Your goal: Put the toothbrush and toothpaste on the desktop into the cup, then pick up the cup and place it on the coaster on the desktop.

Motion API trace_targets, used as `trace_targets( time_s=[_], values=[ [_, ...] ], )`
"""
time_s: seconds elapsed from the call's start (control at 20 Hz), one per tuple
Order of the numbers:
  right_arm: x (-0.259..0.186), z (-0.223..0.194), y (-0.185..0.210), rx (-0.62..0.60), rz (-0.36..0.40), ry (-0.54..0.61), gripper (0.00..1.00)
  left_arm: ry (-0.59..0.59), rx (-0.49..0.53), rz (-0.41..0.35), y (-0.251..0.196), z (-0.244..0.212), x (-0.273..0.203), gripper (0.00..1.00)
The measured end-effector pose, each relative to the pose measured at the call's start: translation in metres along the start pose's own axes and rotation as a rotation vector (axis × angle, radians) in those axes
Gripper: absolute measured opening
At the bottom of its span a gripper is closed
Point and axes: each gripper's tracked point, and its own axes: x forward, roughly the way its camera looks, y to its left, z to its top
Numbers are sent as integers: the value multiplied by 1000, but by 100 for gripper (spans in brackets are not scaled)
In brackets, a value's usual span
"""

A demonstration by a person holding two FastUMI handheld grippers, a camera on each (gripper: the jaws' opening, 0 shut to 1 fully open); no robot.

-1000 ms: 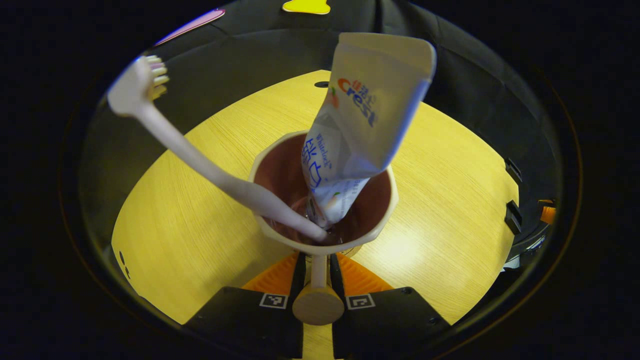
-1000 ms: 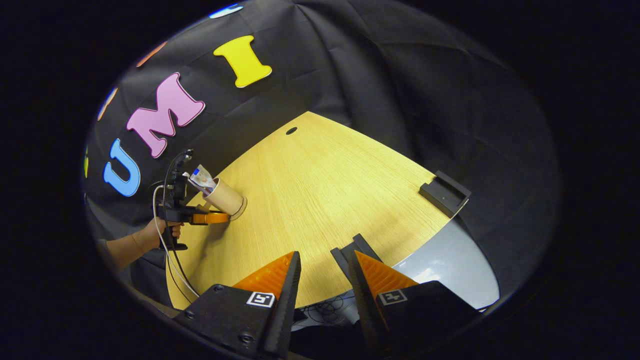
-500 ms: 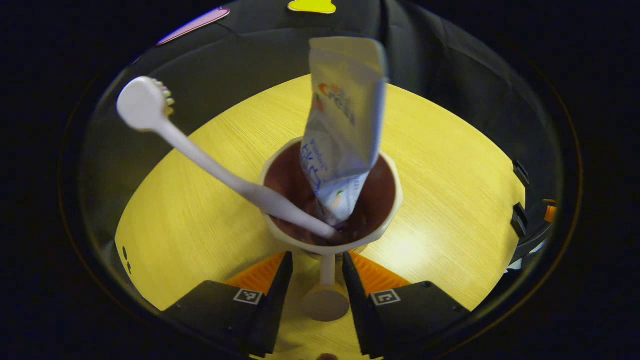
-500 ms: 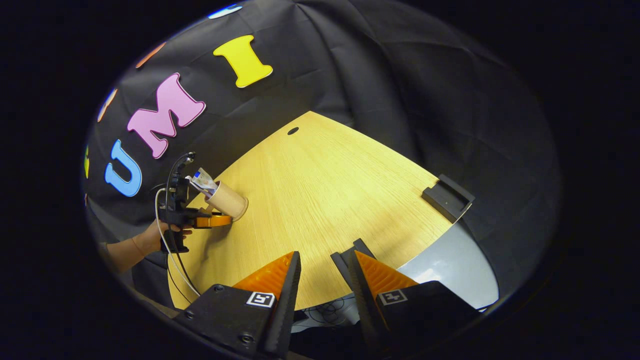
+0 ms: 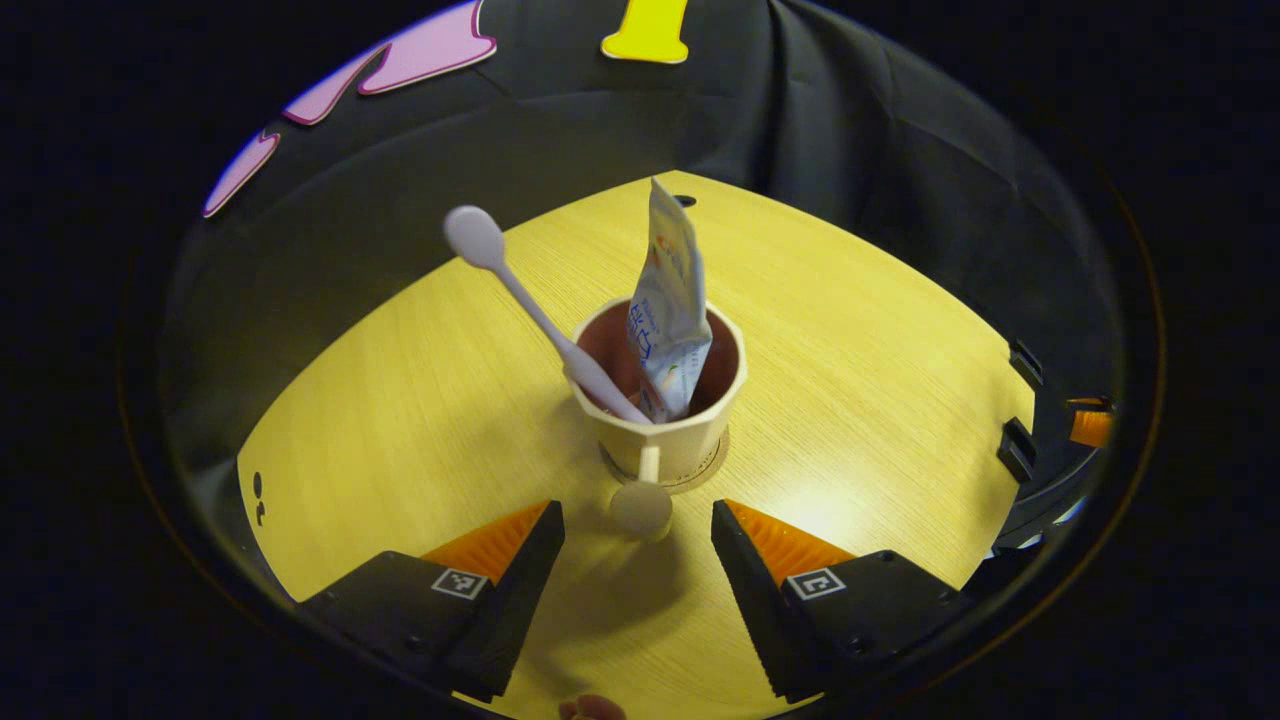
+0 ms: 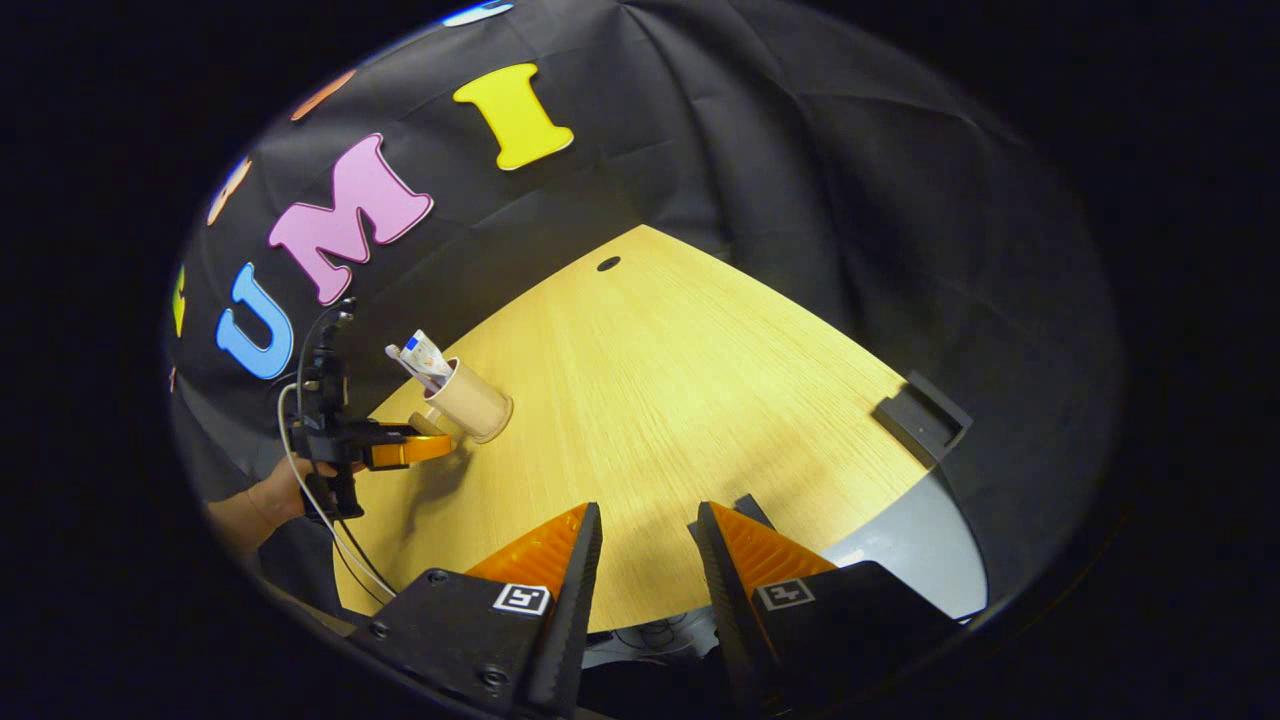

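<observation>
Your left tool (image 5: 636, 560) is spread wide, its two orange-faced fingers standing clear on either side of the cup's round knob handle (image 5: 641, 507) with nothing between them. Just ahead, the cup (image 5: 662, 415) sits upright on the round coaster (image 5: 716, 462), whose edge peeks out under the base. The toothbrush (image 5: 535, 310) leans out over the rim to the left, and the toothpaste (image 5: 668, 300) stands in the cup's middle. Judged from this, the placing looks done and the step in hand is letting go cleanly.

Draw the left tool straight back along its own line, keeping the fingers level and apart so neither one clips the knob; a nudge there could turn the cup or slide it off the coaster. Avoid lifting early, since the leaning brush makes the load a little top-heavy toward that side.

Your right tool (image 6: 648, 570) hangs over the near edge of the surface (image 6: 680, 390), well apart from the cup, with a narrow gap between its fingers and nothing in it. Leave it there.
</observation>
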Motion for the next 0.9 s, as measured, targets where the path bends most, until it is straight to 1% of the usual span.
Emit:
trace_targets(
  time_s=[0.15, 0.2, 0.25, 0.3, 0.35, 0.4, 0.45, 0.6, 0.7, 0.85, 0.9],
  values=[
    [11, 8, 25, -32, 39, -2, 60, -75, -15, 19, 3, 2, -37, 93],
    [15, 9, 34, -48, 54, 0, 50, -96, -25, 25, 6, 1, -50, 93],
    [18, 9, 45, -68, 71, 4, 60, -117, -40, 32, 8, -2, -64, 93],
    [22, 8, 55, -89, 87, 10, 50, -139, -57, 42, 12, -3, -77, 93],
    [26, 6, 66, -113, 105, 18, 60, -162, -77, 60, 18, -7, -92, 93],
    [28, 5, 77, -133, 123, 25, 52, -185, -104, 80, 25, -10, -106, 93],
    [30, 4, 89, -148, 145, 31, 62, -205, -134, 93, 31, -14, -120, 93],
    [35, 1, 124, -199, 197, 39, 66, -287, -233, 122, 46, -29, -156, 93],
    [36, 2, 150, -249, 229, 37, 69, -327, -307, 126, 53, -42, -176, 93],
    [34, 2, 183, -312, 282, 32, 75, -345, -388, 153, 62, -66, -197, 93],
    [34, 2, 194, -326, 299, 29, 79, -348, -403, 160, 64, -73, -201, 92]
  ],
)
